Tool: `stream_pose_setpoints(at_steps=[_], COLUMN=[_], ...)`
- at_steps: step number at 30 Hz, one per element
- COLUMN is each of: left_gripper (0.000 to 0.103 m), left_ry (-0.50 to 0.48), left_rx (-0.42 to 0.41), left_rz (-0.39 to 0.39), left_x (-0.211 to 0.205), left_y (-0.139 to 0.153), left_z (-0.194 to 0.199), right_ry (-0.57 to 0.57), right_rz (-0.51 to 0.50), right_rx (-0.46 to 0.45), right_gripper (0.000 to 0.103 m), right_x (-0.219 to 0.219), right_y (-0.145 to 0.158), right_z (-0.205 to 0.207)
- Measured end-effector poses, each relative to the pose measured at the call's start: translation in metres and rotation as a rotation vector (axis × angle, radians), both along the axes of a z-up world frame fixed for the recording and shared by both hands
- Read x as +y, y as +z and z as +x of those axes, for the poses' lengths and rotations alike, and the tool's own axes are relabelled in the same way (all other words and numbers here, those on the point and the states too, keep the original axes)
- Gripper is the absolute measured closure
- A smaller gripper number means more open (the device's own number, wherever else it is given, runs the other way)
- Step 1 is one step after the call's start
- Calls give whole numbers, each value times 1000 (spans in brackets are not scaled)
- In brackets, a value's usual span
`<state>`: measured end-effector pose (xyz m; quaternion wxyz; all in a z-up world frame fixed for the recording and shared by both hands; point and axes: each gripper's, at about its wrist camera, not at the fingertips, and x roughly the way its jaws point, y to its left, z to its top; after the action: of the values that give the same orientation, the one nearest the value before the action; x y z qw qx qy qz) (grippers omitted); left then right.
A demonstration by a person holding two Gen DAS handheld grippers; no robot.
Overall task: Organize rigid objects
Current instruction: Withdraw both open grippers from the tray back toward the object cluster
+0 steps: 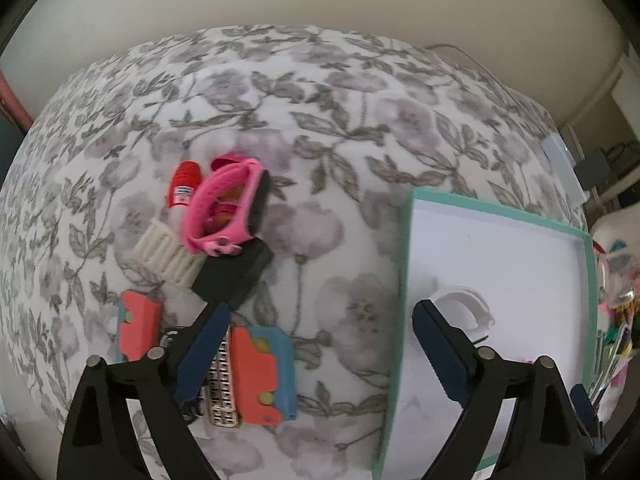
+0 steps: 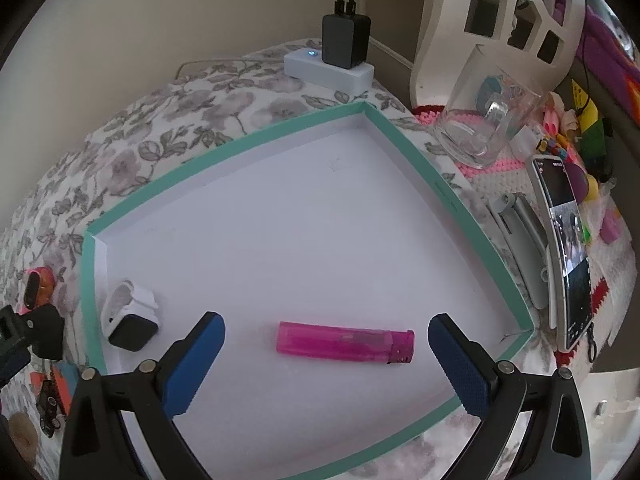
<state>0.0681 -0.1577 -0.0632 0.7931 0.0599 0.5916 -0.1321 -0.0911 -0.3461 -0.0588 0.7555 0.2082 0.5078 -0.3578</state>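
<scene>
A shallow tray with a teal rim and a white floor sits on the floral cloth. In the right wrist view a pink lighter lies flat on the tray floor between the fingers of my open right gripper, and neither pad touches it. A white-strapped watch with a black face rests in the tray's left corner. My left gripper is open and empty, straddling the tray's rim with the white watch just beyond its right finger. On the cloth lie a pink watch and a red tube.
Beside the pink watch are a white ribbed piece, a black block and orange-and-blue toy pieces. Right of the tray stand a glass, a phone and small toys. Behind it is a power strip with a black adapter.
</scene>
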Motion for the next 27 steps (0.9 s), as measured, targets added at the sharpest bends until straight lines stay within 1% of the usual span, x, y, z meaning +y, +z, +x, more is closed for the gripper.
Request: stream_pose_setpoints(at_steps=[1,3,6,9,12,14,16,19,22,27], left_gripper=[4,3,3,3,3,3,3,3,3,3], left_ry=[9,28,56,79,110,141,174,212,247,292], left_rx=[8,10,-19,-60,-92,-110,-126,-137,-144,-116], left_rz=[-13,-26,-4,61,101,109,101,86,88,105], left_x=[5,13,26,45,66,82,99,120,136,154], left_y=[2,6,16,29,39,45,53,61,65,58], left_z=[3,7,13,19,24,27,30,31,32,32], right_ry=[2,7,12,16,42,74,110,167,230,341], right_rz=[-3,-9,-11,-10,-7,9,21,49,62,102], right_rx=[-4,-12,-32,-94,-176,-223,-246,-247,-222,-196], right_gripper=[0,0,0,0,0,0,0,0,0,0], right_x=[1,2,6,12,24,35,48,69,92,130], right_y=[1,4,11,26,46,57,62,63,58,48], right_z=[0,1,2,4,8,14,20,33,46,66])
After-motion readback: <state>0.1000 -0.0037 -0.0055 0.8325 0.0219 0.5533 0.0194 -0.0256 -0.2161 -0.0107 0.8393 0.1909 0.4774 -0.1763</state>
